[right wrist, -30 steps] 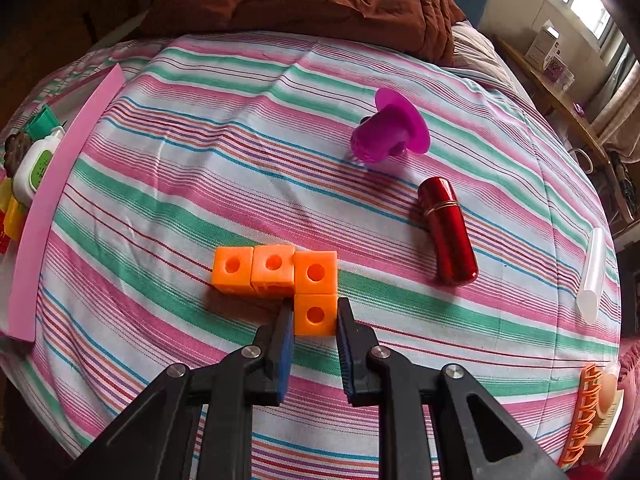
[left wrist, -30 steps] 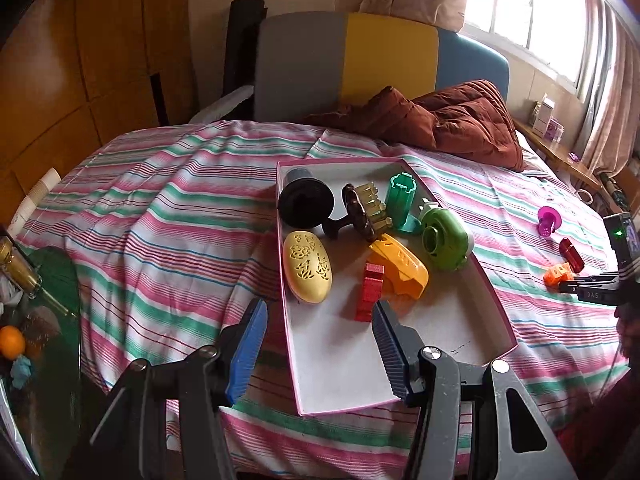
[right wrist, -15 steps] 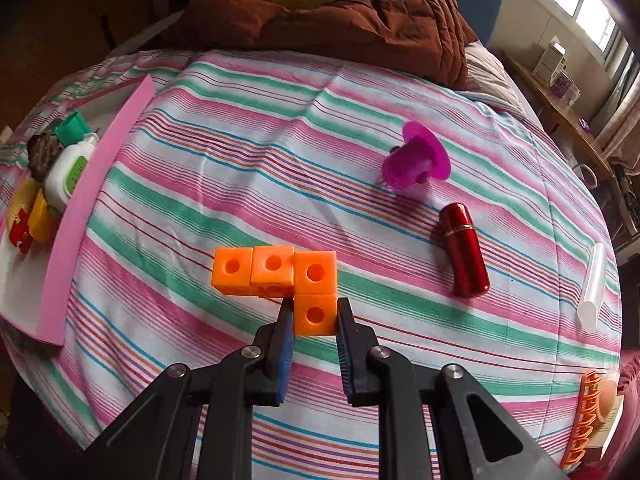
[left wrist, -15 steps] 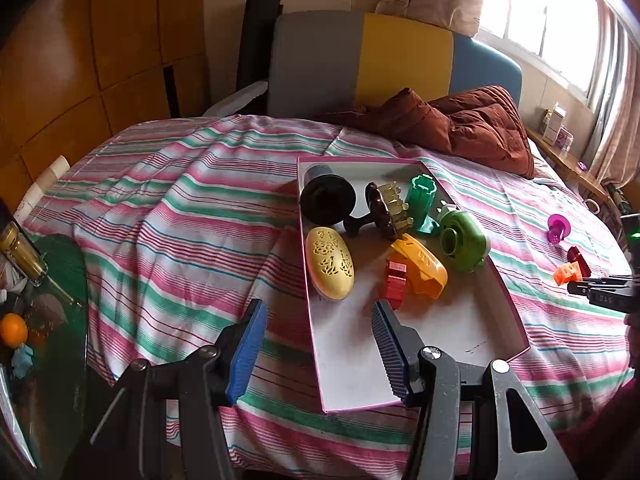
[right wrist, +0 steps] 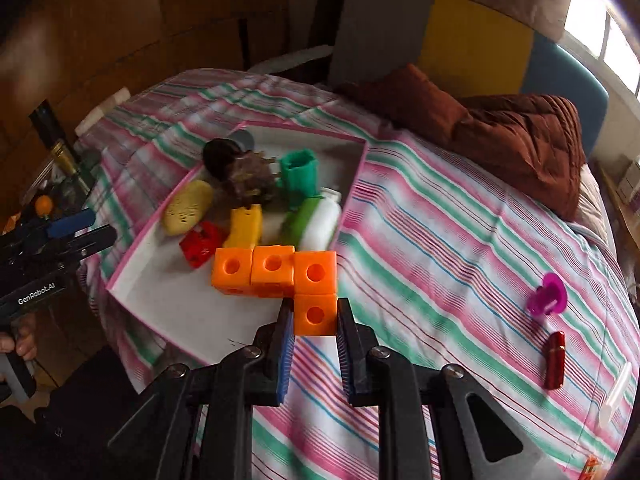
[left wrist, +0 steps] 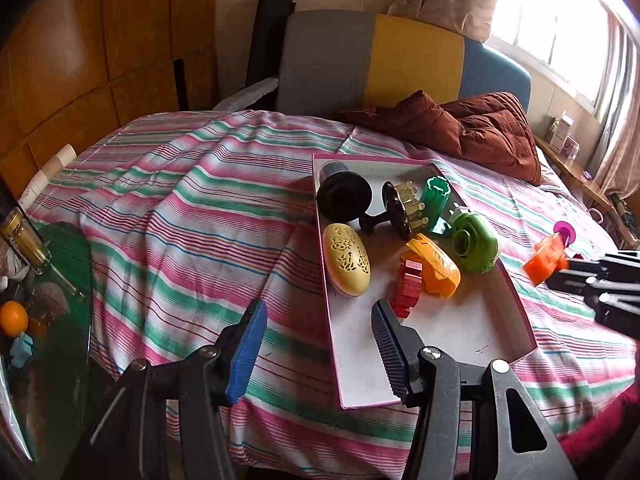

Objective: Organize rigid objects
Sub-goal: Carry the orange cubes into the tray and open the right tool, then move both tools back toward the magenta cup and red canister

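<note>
Gripping the bottom cube of an orange L-shaped block of four holed plastic cubes (right wrist: 286, 280), the right gripper (right wrist: 314, 344) has both blue pads pressed against its sides and carries it in the air over the near edge of the pink-rimmed white tray (right wrist: 160, 292). Beside the tray, the left gripper (left wrist: 318, 344) hangs spread wide, grasping nothing.

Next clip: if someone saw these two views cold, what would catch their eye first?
Probably the orange block piece, an L of joined cubes clamped by its bottom cube in the right tongs and held in the air near the right edge of the tray. Next, the pink-rimmed tray on the striped bed, crowded with bright toys such as the yellow oval case. The left tongs hang open and empty at the tray's near left edge.
</note>
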Demonstrator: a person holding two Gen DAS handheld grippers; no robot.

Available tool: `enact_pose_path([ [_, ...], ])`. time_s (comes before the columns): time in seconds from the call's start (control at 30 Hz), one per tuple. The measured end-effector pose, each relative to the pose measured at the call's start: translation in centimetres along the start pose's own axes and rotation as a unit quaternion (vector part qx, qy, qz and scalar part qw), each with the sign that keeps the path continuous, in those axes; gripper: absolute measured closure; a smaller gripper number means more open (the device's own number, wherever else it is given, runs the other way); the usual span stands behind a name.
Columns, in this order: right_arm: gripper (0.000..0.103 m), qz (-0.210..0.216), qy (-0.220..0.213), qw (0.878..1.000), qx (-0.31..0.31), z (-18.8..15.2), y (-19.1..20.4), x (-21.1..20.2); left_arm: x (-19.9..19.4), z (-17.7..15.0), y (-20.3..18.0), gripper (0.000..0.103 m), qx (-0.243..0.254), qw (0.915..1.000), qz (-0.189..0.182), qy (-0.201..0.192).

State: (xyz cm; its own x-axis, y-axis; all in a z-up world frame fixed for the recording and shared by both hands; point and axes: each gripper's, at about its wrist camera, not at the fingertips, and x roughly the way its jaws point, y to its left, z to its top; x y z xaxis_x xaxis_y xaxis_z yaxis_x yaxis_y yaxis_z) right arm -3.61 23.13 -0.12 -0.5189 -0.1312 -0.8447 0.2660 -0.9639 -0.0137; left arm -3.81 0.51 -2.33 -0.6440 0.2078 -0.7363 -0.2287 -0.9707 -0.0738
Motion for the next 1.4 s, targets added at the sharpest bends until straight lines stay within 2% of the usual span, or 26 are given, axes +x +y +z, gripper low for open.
enact_pose_path([
  [0.1, 0.085, 0.008, 0.021, 0.999, -0.04, 0.1, 3.2, 1.5, 0.0, 0.0, 0.1, 0.048, -0.001, 1.0, -0.001, 0.0],
  [0.23, 0.085, 0.011, 0.068, 0.995, -0.065, -0.1, 4.9, 4.5, 0.3, -0.1, 0.4, 0.048, -0.003, 1.0, -0.001, 0.004],
  [0.33, 0.085, -0.018, 0.086, 0.995, -0.055, 0.3, 4.6, 6.8, 0.4, -0.1, 0.5, 0.048, -0.004, 1.0, -0.003, 0.007],
  [0.4, 0.083, -0.013, 0.101, 0.994, -0.035, 0.4, 4.0, 8.1, 0.4, -0.1, 0.5, 0.048, -0.003, 1.0, -0.003, 0.006],
  [0.53, 0.082, 0.001, 0.091, 0.996, -0.005, 0.5, 2.9, 8.2, 0.4, -0.1, 0.6, 0.048, -0.005, 1.0, -0.002, 0.005],
  [0.73, 0.078, -0.004, 0.082, 0.997, -0.011, -0.2, 3.4, 7.7, 0.2, 0.0, 0.8, 0.048, -0.008, 1.0, 0.002, 0.001],
  [0.87, 0.068, -0.002, 0.063, 0.998, -0.003, -0.5, 3.2, 6.5, -0.1, 0.0, 0.9, 0.048, -0.006, 1.0, 0.005, -0.001],
  [1.3, 0.068, -0.002, 0.009, 1.0, 0.029, -1.6, 1.8, 2.2, -0.7, -0.1, 0.1, 0.048, 0.006, 1.0, 0.005, -0.005],
  [1.4, 0.068, -0.005, 0.0, 0.999, 0.035, -0.6, 1.5, 2.1, -0.9, -0.1, -0.3, 0.048, 0.011, 0.9999, 0.005, -0.008],
])
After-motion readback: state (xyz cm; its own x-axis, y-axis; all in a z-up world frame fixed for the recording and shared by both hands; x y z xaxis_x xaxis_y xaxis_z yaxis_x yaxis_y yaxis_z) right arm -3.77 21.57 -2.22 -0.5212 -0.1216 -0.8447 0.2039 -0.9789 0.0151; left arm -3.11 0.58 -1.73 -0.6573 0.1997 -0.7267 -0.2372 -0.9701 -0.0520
